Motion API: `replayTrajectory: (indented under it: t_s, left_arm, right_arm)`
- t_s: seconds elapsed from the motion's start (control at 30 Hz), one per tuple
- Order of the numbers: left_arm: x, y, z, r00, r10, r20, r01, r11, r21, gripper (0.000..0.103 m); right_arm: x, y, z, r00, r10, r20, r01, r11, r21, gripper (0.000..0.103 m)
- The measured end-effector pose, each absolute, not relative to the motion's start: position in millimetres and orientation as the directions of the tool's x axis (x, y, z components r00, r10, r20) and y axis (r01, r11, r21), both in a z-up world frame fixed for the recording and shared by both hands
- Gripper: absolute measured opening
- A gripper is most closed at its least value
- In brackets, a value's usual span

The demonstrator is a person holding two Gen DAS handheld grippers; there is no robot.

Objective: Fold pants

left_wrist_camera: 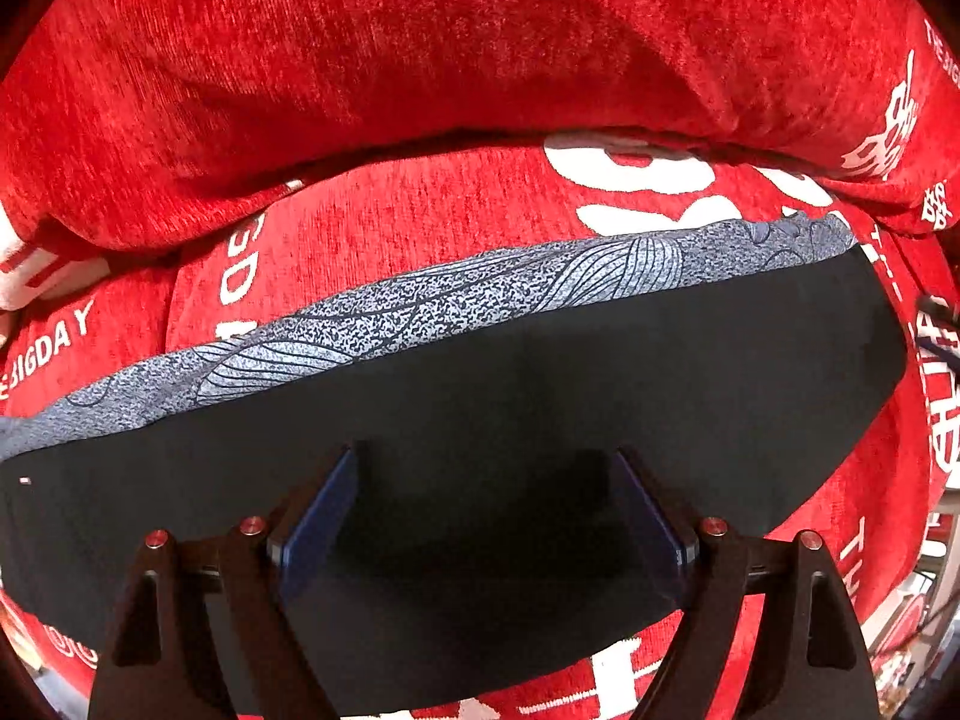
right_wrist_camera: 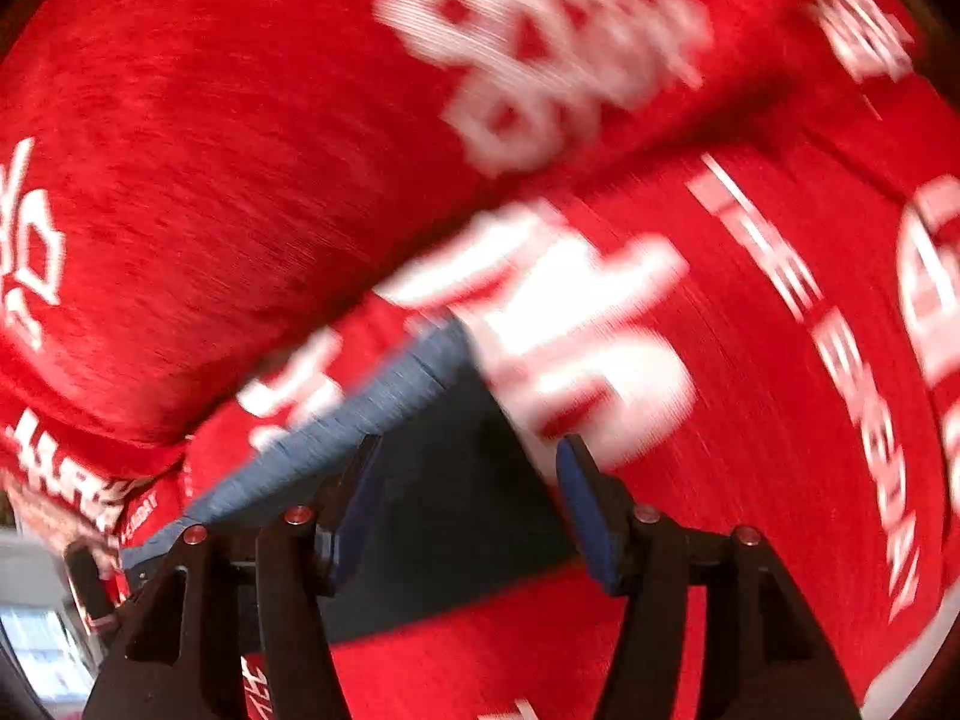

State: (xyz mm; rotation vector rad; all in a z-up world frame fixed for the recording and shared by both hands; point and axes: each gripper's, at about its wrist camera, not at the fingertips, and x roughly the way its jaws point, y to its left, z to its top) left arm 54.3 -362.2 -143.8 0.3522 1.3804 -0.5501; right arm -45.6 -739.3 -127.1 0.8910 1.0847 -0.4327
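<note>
- Claw of the left hand (left_wrist_camera: 486, 480) stood with its two blue-padded fingers (left_wrist_camera: 318, 516) spread wide and nothing between them, poised low over the pants (left_wrist_camera: 540, 396) at the bottom centre of the left wrist view; I judged it was placed there either to press the cloth flat or to line up a pinch.
- Pants lay as a flat dark band across the middle of that view, with a grey leaf-patterned strip (left_wrist_camera: 456, 294) along the upper edge, probably a waistband or an under layer peeping out; which one could not be told.
- Right claw (right_wrist_camera: 468, 468) was likewise open and empty, its fingers straddling the corner of the pants (right_wrist_camera: 444, 480) at the lower centre of the right wrist view, seemingly set to take that corner for a fold.
- Red cover (left_wrist_camera: 420, 222) printed with white letters lay under the pants, and a plump red cushion (left_wrist_camera: 390, 60) filled the top of the left view; the garment seemed to be spread on a sofa seat for a broad, soft base.
- Hidden or unclear: the right view was badly smeared, so the lettering and the corner's edge were hard to read; the near edge of the pants ran behind the left claw's arms; its left end ran out of the frame; how many layers were stacked could not be judged.
</note>
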Motion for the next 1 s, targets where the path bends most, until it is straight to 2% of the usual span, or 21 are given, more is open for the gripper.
replayTrajectory:
  t_s: [0.03,0.07,0.13,0.17,0.23,0.3,0.37,0.43,0.47,0.57,0.67,0.77,0.93,1.0]
  left_arm:
    - [54.2,-362.7,-144.2,0.091,-0.161,-0.983,0.558,0.826,-0.083,0.086]
    - [54.2,-363.0,-146.9,0.085,-0.158,-0.984,0.555,0.827,-0.085,0.086]
    - [56.2,-363.6,-151.4,0.078,-0.145,-0.986,0.55,0.832,-0.079,0.086]
    - [57.1,-363.8,-152.5,0.079,-0.136,-0.988,0.542,0.837,-0.072,0.086]
    - [58.4,-363.7,-147.5,0.093,-0.145,-0.985,0.53,0.845,-0.074,0.086]
    - [58.9,-364.7,-139.5,0.126,-0.158,-0.979,0.532,0.844,-0.067,0.086]
    - [62.1,-369.0,-141.4,0.126,-0.143,-0.982,0.534,0.844,-0.054,0.086]
    - [66.7,-371.0,-146.8,0.112,-0.11,-0.988,0.527,0.849,-0.035,0.086]
    - [69.9,-371.6,-146.3,0.115,-0.101,-0.988,0.521,0.853,-0.027,0.086]
    - [82.0,-368.8,-128.7,0.175,-0.141,-0.975,0.503,0.864,-0.034,0.086]
    - [99.0,-366.4,-124.6,0.198,-0.135,-0.971,0.493,0.87,-0.02,0.086]
    - [115.9,-371.1,-136.8,0.207,-0.097,-0.974,0.45,0.893,0.007,0.086]
    - [125.4,-378.8,-173.5,0.201,-0.009,-0.98,0.394,0.916,0.072,0.086]
    - [137.3,-373.7,-174.7,0.241,0.009,-0.971,0.384,0.917,0.104,0.086]
  right_arm:
    - [-56.7,-738.5,-137.3,0.431,0.136,-0.892,0.713,0.554,0.429,0.061]
    - [-66.5,-737.7,-150.0,0.434,0.18,-0.883,0.728,0.508,0.461,0.055]
    - [-75.2,-738.2,-165.7,0.44,0.224,-0.87,0.745,0.451,0.492,0.049]
    - [-76.7,-738.4,-169.7,0.451,0.214,-0.867,0.75,0.437,0.498,0.03]
    - [-76.0,-742.8,-172.5,0.489,0.228,-0.842,0.746,0.391,0.539,0.023]
    - [-69.8,-746.9,-159.9,0.544,0.228,-0.808,0.705,0.397,0.587,0.022]
    - [-59.7,-749.2,-142.4,0.554,0.2,-0.808,0.671,0.468,0.575,0.022]
    - [-51.7,-750.0,-142.5,0.489,0.168,-0.856,0.688,0.528,0.498,0.022]
    - [-47.5,-750.4,-151.9,0.419,0.179,-0.89,0.709,0.548,0.444,0.026]
    - [-55.5,-748.3,-166.7,0.315,0.199,-0.928,0.751,0.546,0.372,0.032]
    - [-61.6,-741.9,-130.2,0.375,0.05,-0.926,0.724,0.608,0.326,0.034]
    - [-24.6,-732.2,-118.4,0.446,0.107,-0.889,0.619,0.68,0.392,0.034]
    - [53.2,-699.1,-156.5,0.373,0.185,-0.909,0.542,0.752,0.376,0.034]
    - [64.5,-690.5,-176.0,0.313,0.151,-0.938,0.541,0.783,0.307,0.029]
